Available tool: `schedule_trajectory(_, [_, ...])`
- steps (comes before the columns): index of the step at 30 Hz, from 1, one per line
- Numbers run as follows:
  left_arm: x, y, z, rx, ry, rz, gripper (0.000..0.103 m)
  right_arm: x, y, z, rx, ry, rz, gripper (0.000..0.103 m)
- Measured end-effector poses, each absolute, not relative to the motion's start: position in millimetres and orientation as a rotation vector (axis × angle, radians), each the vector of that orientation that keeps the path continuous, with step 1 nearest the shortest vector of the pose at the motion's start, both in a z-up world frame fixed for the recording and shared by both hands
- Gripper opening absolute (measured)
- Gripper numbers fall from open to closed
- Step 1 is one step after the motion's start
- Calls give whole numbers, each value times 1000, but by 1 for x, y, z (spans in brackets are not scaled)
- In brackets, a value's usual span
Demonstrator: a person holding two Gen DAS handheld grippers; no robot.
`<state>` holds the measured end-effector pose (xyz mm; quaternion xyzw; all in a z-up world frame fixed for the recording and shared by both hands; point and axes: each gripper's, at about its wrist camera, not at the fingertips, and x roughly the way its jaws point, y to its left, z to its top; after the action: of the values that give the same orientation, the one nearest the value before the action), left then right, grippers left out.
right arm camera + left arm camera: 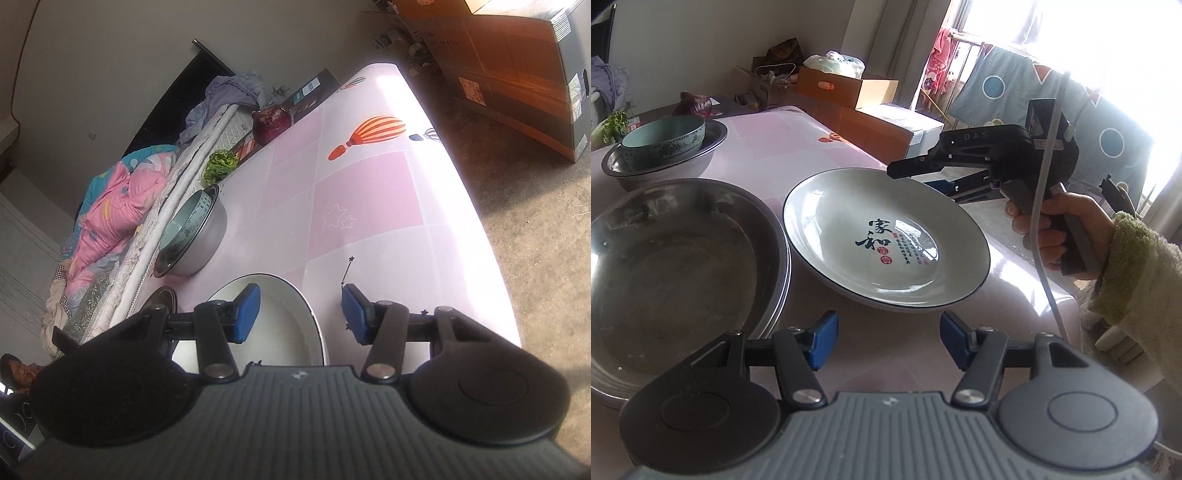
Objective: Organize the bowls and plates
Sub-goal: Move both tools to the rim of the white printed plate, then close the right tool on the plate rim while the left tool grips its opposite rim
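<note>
Plates and bowls sit spread out on the counter (798, 129), which has a pink cloth with a balloon picture. The white plate (886, 240) with dark writing in its middle lies flat near the front edge. Just beside it, on its left in the left wrist view, is a big metal pan (683, 266). It looks like more than one pan stacked, since thin rims show at its edge. Farther back, a pale green bowl (665, 138) rests inside a metal bowl (709, 147). That pair is already nested, so it seems sorted.

The right gripper (923, 177) is turned on its side, held by a hand (1067, 236) in a fuzzy sleeve (1137, 280). One of its fingers (905, 168) is above the far rim of the white plate and the other is lower, by the rim. This looks like a way to pinch the thin edge from top and bottom. The fingers are apart and I cannot see them pressing on the plate yet. In the right wrist view the plate rim runs between the two blue pads (247, 314).

The left gripper (888, 341) waits near the close side of the plate. Its fingers are open and hold nothing. It may be there to help steady or lift the plate.

The plate is smooth and could slip.
</note>
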<state>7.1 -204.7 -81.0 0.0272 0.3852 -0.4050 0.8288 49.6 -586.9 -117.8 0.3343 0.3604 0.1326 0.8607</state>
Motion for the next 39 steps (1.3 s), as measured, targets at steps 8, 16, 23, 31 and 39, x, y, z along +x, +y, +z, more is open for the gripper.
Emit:
schedule_trajectory(8, [14, -200, -79, -9, 857, -852, 66, 10, -573, -123, 736, 803, 250, 23])
schedule_trajectory(16, [3, -194, -85, 6, 911, -855, 67, -83, -546, -125, 790, 786, 179, 21])
schedule_trajectory(23, [-3, -189, -85, 28, 924, -866, 66, -139, -505, -118, 737, 774, 101, 21])
schedule_trajectory(31, [-7, -179, -81, 41, 905, -883, 66, -162, -487, -113, 732, 770, 70, 20])
schedule_trajectory(39, [2, -189, -82, 122, 881, -809, 60, -152, -500, -104, 707, 712, -34, 22])
